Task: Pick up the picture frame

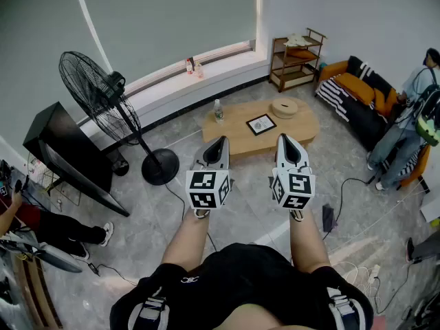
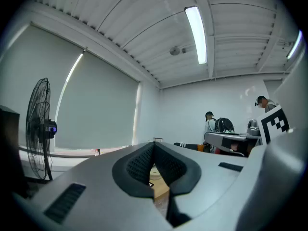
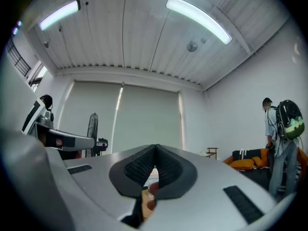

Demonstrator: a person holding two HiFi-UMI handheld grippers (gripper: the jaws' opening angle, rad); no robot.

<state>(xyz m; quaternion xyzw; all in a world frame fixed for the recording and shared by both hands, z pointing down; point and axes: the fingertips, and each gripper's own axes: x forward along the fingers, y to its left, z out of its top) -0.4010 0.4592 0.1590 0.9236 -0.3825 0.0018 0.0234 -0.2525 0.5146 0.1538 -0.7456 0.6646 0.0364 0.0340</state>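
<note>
Closed left gripper (image 1: pixel 218 141), right gripper (image 1: pixel 286 139) seemingly face the picture frame (image 1: pixel 261 124).

Low oblong light-wood coffee table (image 1: pixel 306 128): black-edged picture frame (image 1: pixel 261 124) flat at centre, clear plastic bottle (image 1: pixel 218 111) upright left of frame, round tan wooden disc (image 1: pixel 284 106) right-behind frame.

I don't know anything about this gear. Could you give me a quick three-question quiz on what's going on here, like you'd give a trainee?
1. True or false: the picture frame lies flat on the low wooden table.
2. In the head view, what stands on the table to the left of the frame? A a bottle; B a lamp; C a mug.
3. Fill in: the left gripper and the right gripper are both empty, with their jaws ____.

Key: 1 true; 2 A; 3 shut.
</note>
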